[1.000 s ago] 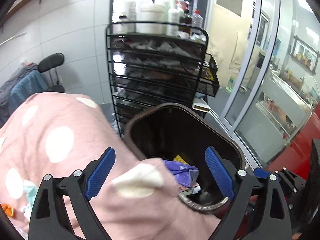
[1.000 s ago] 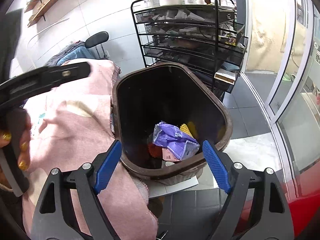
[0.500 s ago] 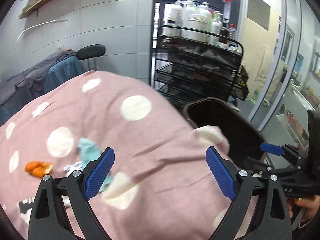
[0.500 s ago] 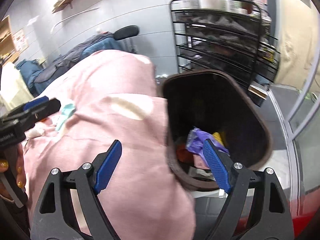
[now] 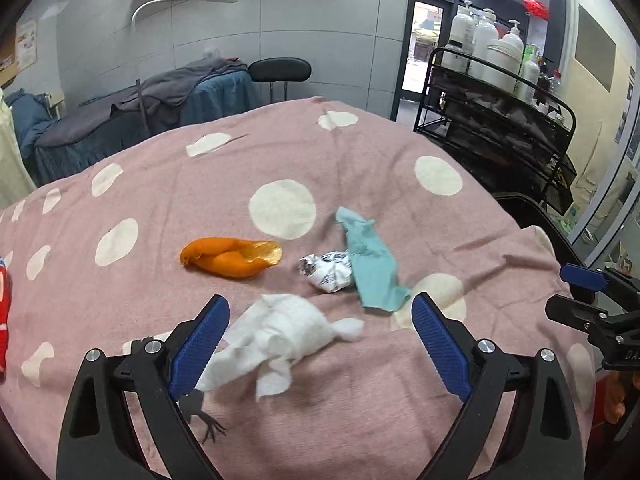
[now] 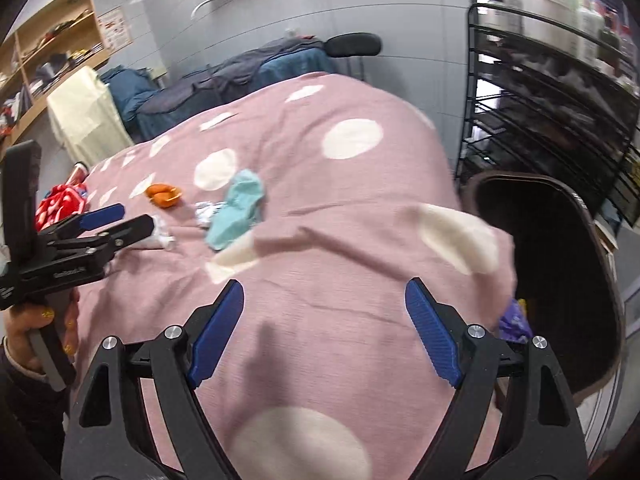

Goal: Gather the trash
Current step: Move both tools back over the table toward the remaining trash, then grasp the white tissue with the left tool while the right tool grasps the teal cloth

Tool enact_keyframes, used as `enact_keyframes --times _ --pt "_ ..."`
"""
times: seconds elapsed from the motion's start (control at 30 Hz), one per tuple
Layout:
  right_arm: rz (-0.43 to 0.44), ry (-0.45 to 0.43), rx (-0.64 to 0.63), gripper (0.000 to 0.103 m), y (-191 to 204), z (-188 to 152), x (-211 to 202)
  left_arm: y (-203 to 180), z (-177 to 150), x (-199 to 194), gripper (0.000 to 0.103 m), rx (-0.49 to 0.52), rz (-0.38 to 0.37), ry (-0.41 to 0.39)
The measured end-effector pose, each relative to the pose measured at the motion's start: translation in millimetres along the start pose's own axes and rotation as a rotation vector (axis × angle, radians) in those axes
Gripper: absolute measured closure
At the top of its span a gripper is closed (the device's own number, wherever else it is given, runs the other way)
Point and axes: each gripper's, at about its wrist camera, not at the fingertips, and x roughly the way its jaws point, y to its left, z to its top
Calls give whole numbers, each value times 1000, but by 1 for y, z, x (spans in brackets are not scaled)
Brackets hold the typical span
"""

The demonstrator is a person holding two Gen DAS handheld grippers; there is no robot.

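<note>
Both grippers have swung away from the brown bin, which filled their views a second ago, and now face the pink spotted blanket (image 5: 360,152) where the trash lies. Nearest, the left gripper (image 5: 320,336) stands wide open and empty, its blue pads on either side of a crumpled white tissue (image 5: 280,332) on the blanket. That tissue looks feather-light and soft; it should crush without harm, so a pinch across its bunched middle seems the surest hold, since its loose flaps could tear or slip. Just beyond lie a crumpled printed paper ball (image 5: 328,272), a teal cloth-like scrap (image 5: 372,264) touching it on the right, and an orange peel (image 5: 228,258) to the left, all probably light. The right gripper (image 6: 324,332) is likewise spread wide with nothing between its pads, hovering over bare blanket near the right edge. To its right stands the brown bin (image 6: 600,248), open, with a purple wrapper (image 6: 514,320) showing at the bottom; the rest of its contents are hidden. Farther right, a black wire rack (image 5: 500,120) carries white bottles.
</note>
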Motion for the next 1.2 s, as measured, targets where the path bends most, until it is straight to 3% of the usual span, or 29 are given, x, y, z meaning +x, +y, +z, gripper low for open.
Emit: enact_keyframes --times 0.07,0.27,0.33,0.4,0.53,0.73,0.83,1.0,1.2 --pt "30 14 -17 21 11 4 6 7 -3 5 14 1 25 24" --pt "73 43 -57 21 41 14 23 23 -10 19 37 -1 23 86" --pt "96 64 -55 21 46 18 30 25 -12 19 44 -8 5 87" --pt "112 77 -56 21 51 22 36 25 -13 17 57 -23 -19 80" --pt "128 106 -81 21 64 33 52 27 -15 13 69 -58 -53 62" --pt "141 183 -142 21 82 50 82 30 -15 1 72 -96 -61 20" --pt "149 220 -143 31 87 58 99 31 -16 -6 72 -108 -57 -8" --pt "166 254 -37 42 78 77 126 32 -18 -8 72 -115 -67 -11" --pt "157 291 58 43 74 91 156 32 -20 -7 72 -117 -73 -9"
